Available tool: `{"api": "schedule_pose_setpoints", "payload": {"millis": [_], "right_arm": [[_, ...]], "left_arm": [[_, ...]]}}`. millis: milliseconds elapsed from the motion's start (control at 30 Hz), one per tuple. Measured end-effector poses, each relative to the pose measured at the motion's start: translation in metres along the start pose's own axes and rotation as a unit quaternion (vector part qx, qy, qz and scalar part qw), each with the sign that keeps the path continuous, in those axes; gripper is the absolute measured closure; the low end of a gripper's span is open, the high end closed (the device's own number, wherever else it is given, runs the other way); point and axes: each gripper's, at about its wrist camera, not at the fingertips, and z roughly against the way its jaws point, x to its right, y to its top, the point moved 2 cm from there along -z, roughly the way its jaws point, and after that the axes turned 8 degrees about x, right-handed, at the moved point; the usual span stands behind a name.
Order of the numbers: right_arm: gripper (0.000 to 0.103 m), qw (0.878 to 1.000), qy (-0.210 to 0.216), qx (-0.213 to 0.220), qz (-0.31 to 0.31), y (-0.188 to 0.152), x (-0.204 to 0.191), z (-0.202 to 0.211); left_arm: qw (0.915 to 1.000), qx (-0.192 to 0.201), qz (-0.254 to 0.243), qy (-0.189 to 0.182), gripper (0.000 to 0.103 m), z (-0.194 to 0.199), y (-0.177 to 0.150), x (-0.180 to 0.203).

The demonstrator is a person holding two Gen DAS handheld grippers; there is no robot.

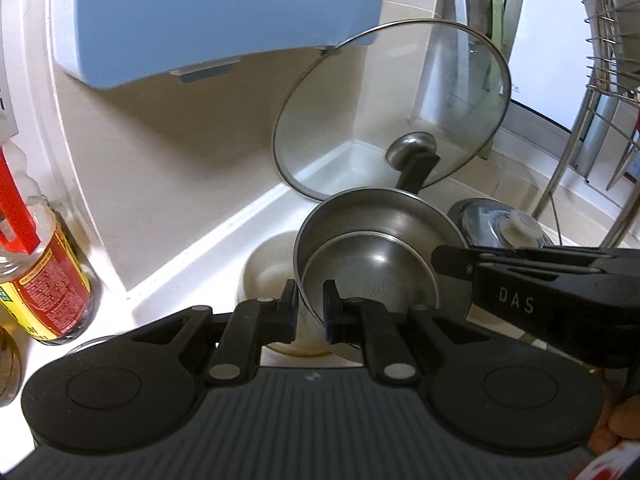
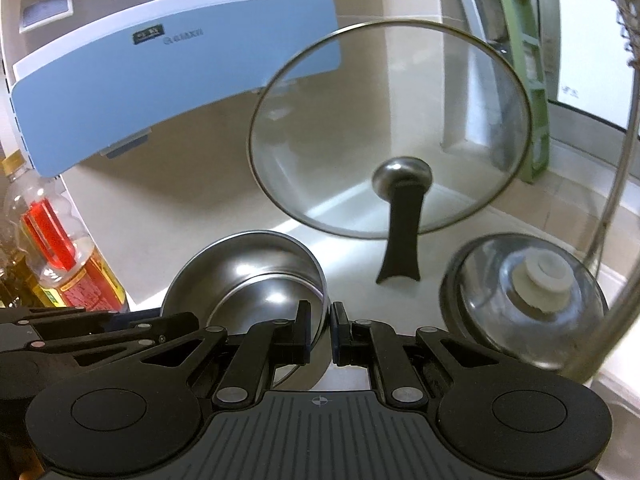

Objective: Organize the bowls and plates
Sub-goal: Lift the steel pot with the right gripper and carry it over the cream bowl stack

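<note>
Two stainless steel bowls (image 1: 372,256) sit nested one inside the other, the smaller resting tilted within the larger, and both grippers have hold of this pair by its rim. The metal is brushed and shiny, with bright highlights on the curved inner walls and a small stamped mark on the floor of the inner bowl. The larger bowl has a rolled lip that stands a little above the inner one's edge.

The left gripper (image 1: 312,308) is closed almost fully, its two fingers pinching the near left wall of the bowls, one pad inside and one outside. The right gripper (image 2: 320,330) is likewise nearly closed, clamped on the right edge of the bowls; in the left wrist view it reaches in from the right and meets the rim.

The bowls are held above a pale countertop (image 1: 192,264), near the corner where it meets the wall. Below them in the left wrist view lies a pale round dish (image 1: 268,264), partly hidden. Behind them a glass pot lid (image 2: 390,132) stands upright, its metal knob and black stand facing the cameras. A smaller glass lid with a white knob (image 2: 524,296) lies to the right. An oil bottle (image 1: 48,272) stands at the left, and a wire dish rack (image 1: 600,80) at the right.
</note>
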Motion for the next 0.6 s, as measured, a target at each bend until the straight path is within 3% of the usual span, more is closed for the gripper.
{"api": "schedule_pose_setpoints", "payload": {"millis": [600], "right_arm": [[0.093, 0.999, 0.038, -0.001, 0.006, 0.006, -0.005, -0.042]], "left_arm": [[0.9996, -0.004, 0.011, 0.027, 0.091, -0.023, 0.004, -0.022]]}}
